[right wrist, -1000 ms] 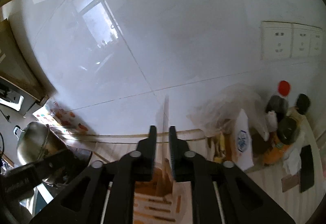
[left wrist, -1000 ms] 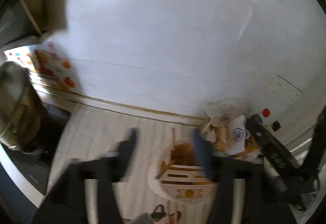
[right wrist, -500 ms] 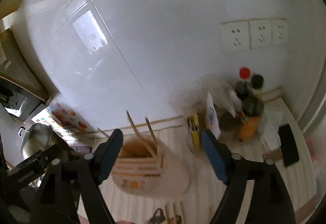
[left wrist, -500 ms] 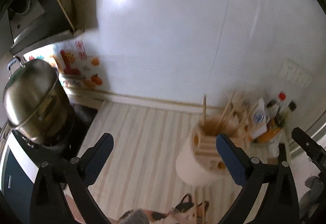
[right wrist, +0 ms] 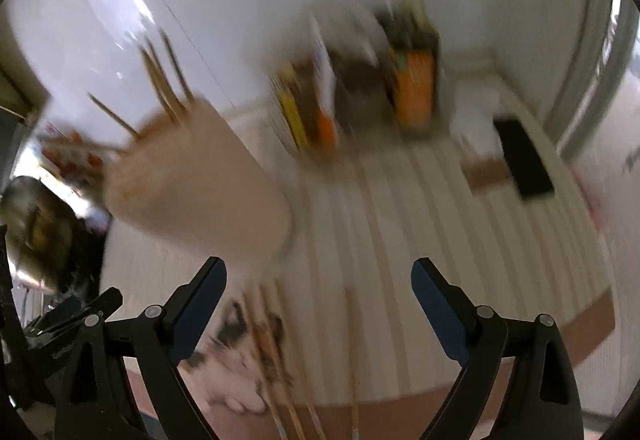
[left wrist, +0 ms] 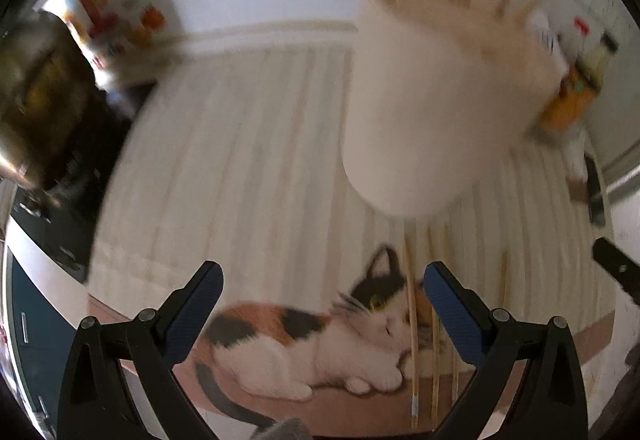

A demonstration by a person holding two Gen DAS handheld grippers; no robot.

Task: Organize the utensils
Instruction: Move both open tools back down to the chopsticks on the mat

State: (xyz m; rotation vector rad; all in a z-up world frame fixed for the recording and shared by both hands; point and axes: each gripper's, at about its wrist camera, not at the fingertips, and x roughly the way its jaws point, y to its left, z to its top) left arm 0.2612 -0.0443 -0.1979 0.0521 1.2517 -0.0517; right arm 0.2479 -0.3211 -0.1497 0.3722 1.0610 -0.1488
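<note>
Both grippers were open and empty. The left gripper [left wrist: 322, 300] had spread to about its widest; the right gripper [right wrist: 318, 296] had just been opening, and nothing lay between its jaws.

Task items: loose chopsticks [left wrist: 412, 320] lay flat on the cat-print mat [left wrist: 280, 324], just ahead of and slightly right of the left gripper's midline, close to its right finger [left wrist: 450, 310]. In the right wrist view the same sticks [right wrist: 276, 352] lay below and left of centre, nearer its left finger [right wrist: 198, 304]. The cream holder [left wrist: 436, 99], with several sticks already standing in it, stood beyond both grippers, further along the striped counter [left wrist: 240, 159]. Both views were motion-blurred, so I could not count the sticks.

Judgement: the step in hand was reaching down for another chopstick. To do it well, centre one stick between the pads before closing, and grip near the middle so it does not pivot. The sticks lay close together and nearly parallel. Risk of pinching two at once, or rolling one aside.
</note>
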